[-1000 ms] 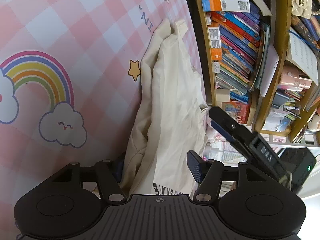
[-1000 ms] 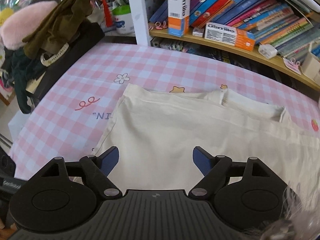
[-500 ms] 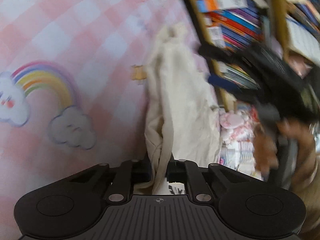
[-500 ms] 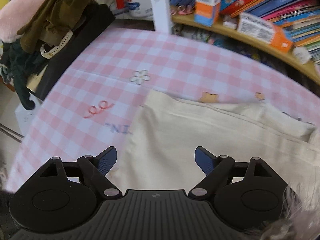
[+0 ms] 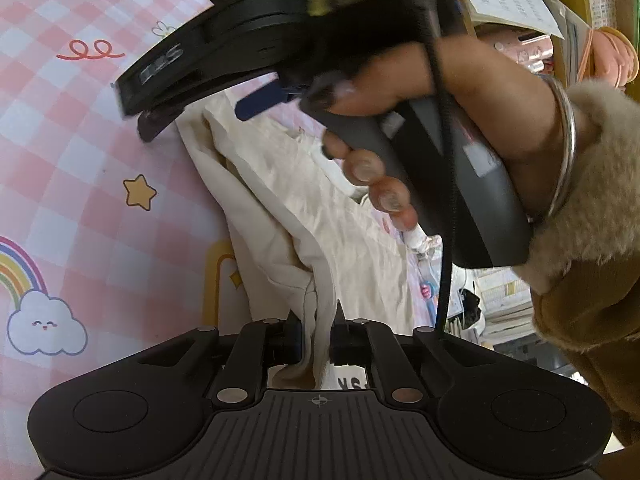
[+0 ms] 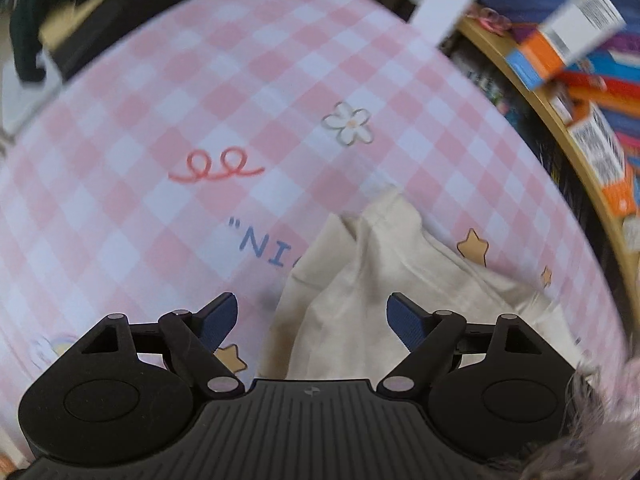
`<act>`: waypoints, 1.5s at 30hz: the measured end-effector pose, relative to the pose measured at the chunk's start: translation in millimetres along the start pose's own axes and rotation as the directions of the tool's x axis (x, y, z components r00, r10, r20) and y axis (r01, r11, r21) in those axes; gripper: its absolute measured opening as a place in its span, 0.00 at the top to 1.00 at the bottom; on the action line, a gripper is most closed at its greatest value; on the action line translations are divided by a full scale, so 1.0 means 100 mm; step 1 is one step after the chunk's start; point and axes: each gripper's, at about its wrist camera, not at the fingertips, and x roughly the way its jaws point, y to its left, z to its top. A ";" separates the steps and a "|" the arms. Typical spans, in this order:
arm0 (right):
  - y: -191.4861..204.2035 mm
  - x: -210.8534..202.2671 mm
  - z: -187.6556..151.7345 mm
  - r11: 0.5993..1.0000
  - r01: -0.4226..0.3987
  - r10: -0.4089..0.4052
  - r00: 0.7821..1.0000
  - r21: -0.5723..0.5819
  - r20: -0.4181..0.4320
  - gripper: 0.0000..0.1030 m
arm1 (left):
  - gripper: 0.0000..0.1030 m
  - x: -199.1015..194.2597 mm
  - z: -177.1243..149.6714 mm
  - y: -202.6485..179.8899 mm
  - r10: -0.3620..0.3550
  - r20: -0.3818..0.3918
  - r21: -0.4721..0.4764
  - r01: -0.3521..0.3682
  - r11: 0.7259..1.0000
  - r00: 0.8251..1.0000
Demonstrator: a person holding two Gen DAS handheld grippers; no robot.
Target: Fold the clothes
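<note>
Left gripper [image 5: 316, 344]: jaws closing, already clenched on a bunched edge of the cream cotton garment [image 5: 320, 216], cloth pinched between the pads and lifted off the surface. Right gripper [image 6: 308, 320]: released, blue-padded jaws spread wide, nothing between them, hovering over the far end of the same garment [image 6: 384, 280], not touching.

Garment location: on the pink-and-white checked tablecloth [image 5: 80, 152], partly gathered, long axis running straight away from the left gripper toward the right one. In the left wrist view, right gripper and the person's hand [image 5: 420, 120] overhead, above the far end. Nearest free corner directly below and slightly ahead of the right jaws; right hand judged the nearer for that end.

Judged next: descent onto that corner, with the jaws squared across the edge.

Containers: wooden bookshelf [image 6: 560, 128] beside the table, holding rows of books and an orange-and-white carton [image 6: 568, 44]. Blurred; contents otherwise not legible.
</note>
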 end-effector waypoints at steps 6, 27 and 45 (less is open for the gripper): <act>0.19 0.12 -0.01 0.989 0.083 -0.089 0.995 -0.120 -0.042 0.21 | 0.92 0.03 0.02 -0.01 -0.002 -0.007 0.004 0.002 1.000 1.000; -0.25 -0.18 -0.20 1.000 0.011 -0.010 1.000 -0.018 0.026 0.91 | 0.91 0.04 0.04 -0.23 -0.043 -0.019 0.121 0.045 0.992 0.999; -1.35 -0.87 -0.96 0.983 0.007 -0.045 0.978 0.185 0.204 0.93 | 0.91 0.51 0.03 -0.92 -0.099 -0.072 0.254 0.114 0.961 0.992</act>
